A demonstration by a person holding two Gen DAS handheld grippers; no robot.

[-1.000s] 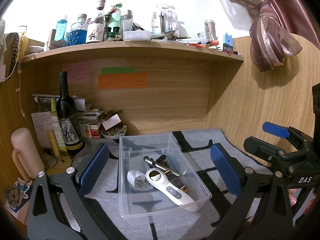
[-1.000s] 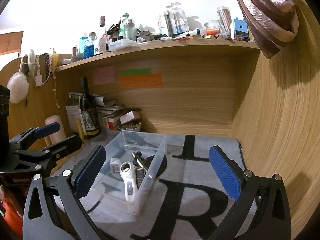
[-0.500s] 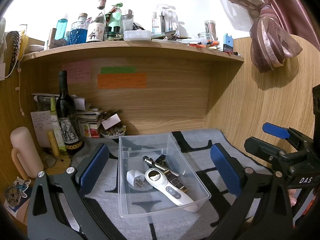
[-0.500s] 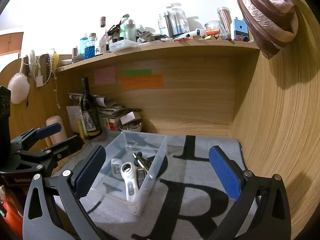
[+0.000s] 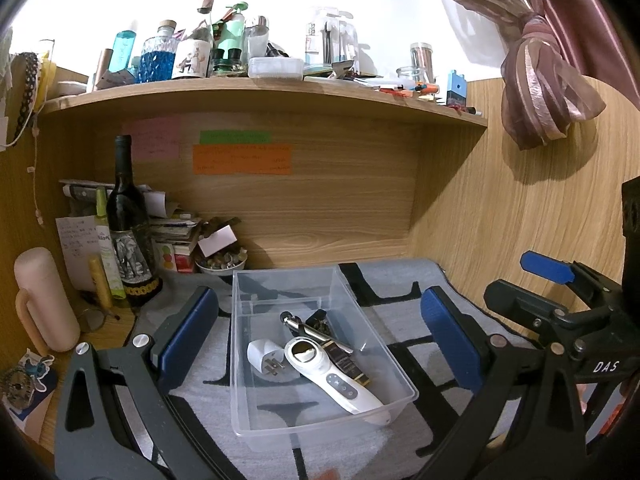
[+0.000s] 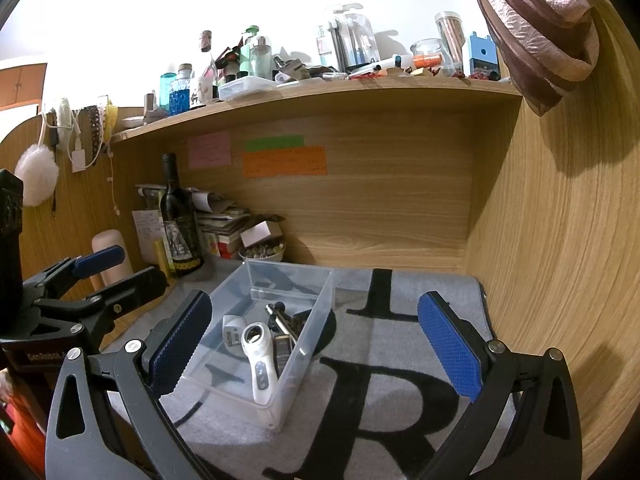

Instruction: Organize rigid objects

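Clear plastic bin (image 5: 320, 364) sits on the grey lettered mat (image 6: 392, 392) — landmark for all below. Inside the bin: white handheld device (image 5: 332, 380) lying along its length, white plug adapter (image 5: 264, 358) touching the device's head, metal tool (image 5: 308, 330) and a dark flat item behind them. Left gripper (image 5: 320, 344) hovers over the bin, jaws spread wide, holding nothing. Right gripper (image 6: 316, 344) is to the bin's right — equally wide, empty. Wine bottle (image 5: 128, 224) stands behind the bin, to its left.
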